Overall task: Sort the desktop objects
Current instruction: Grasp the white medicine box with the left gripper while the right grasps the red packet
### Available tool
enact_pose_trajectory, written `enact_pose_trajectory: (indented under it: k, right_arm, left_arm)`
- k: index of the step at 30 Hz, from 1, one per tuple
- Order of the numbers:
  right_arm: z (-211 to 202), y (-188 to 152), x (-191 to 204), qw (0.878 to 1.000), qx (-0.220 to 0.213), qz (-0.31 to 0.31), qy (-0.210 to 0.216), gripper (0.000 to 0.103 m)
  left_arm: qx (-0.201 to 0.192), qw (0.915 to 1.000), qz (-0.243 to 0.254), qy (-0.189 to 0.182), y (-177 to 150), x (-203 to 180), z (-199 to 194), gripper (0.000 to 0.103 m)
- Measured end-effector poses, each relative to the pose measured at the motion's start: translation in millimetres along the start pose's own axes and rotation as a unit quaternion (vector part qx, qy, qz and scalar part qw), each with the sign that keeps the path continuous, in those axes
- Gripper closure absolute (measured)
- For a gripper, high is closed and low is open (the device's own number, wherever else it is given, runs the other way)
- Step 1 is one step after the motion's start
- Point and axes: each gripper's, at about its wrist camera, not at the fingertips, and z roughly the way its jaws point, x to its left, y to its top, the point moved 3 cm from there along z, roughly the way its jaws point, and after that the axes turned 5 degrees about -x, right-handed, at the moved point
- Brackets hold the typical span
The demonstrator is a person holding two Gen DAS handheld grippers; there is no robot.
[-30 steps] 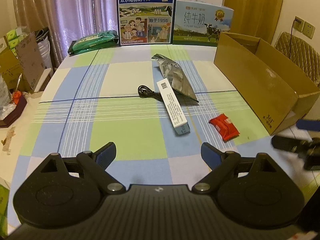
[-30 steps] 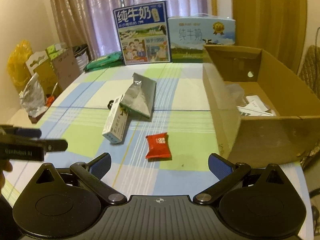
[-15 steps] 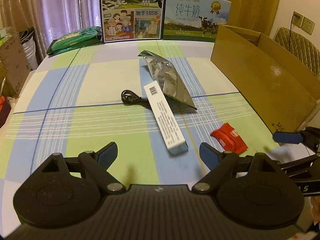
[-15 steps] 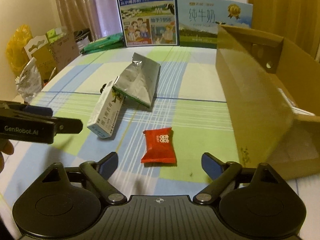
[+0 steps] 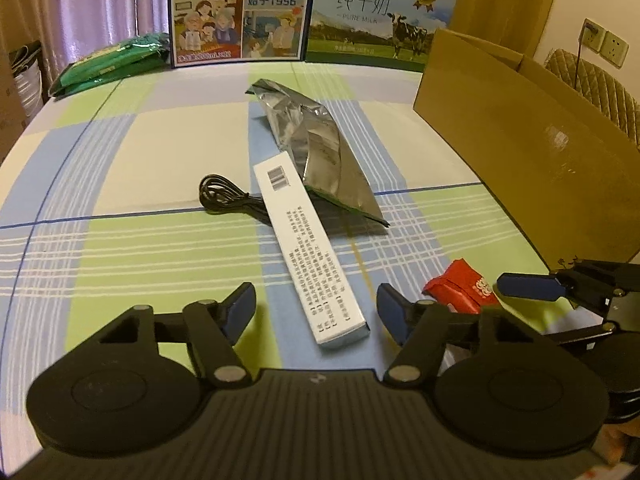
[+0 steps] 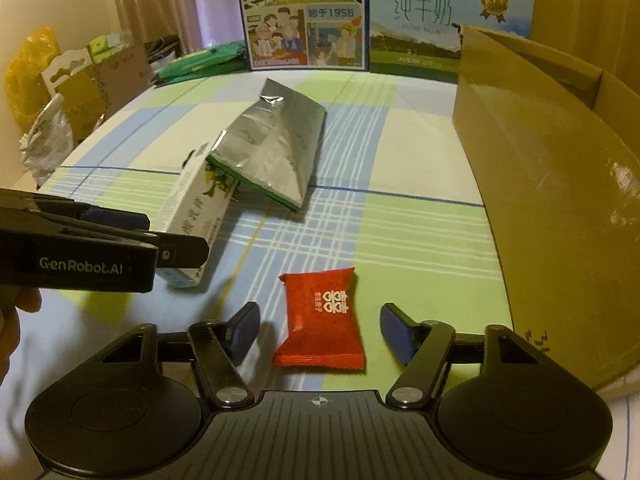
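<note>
My left gripper has its jaws spread wide, and the near end of the white box lies on the bench between the two pads, touching neither. The box runs away from me at a slant; its far end rests against the silver pouch, which lies flat farther up the bench. A black cable sits coiled just left of the box, with its lead running under it.

My right gripper is also spread wide, with the red packet lying flat on the bench between the pads, apart from both. From the left wrist view I see the same packet just right of my left gripper, with one blue pad of the right gripper beside it. From the right wrist view the left gripper comes in from the left, in front of the white box.

The cardboard box stands along the right side of the bench, its long wall near the packet. Two milk cartons stand upright at the far edge, and a green bag lies to their left.
</note>
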Motion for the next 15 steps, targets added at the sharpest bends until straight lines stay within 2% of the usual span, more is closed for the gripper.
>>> enact_pose_trajectory:
  k: [6,7,9,15]
  right_arm:
    - [3.6,0.6,2.2,1.000,0.000,-0.007,-0.007,0.053]
    - [4.6,0.8,3.5,1.000,0.000,-0.011,-0.009,0.058]
    - [4.2,0.3,5.3,1.000,-0.001,-0.019,-0.012,0.067]
    - [-2.2,-1.6,5.6,1.000,0.004,-0.004,-0.009,0.072]
  left_arm:
    - [0.005,1.0000,-0.004,-0.007,-0.3,-0.1,5.9,0.070]
    - [0.005,1.0000,-0.004,-0.007,-0.2,-0.1,5.7,0.075]
    - [0.007,1.0000,-0.003,-0.001,-1.0,0.9,3.0,0.077]
    - [0.021,0.9991,0.023,0.030,-11.6,3.3,-15.4,0.081]
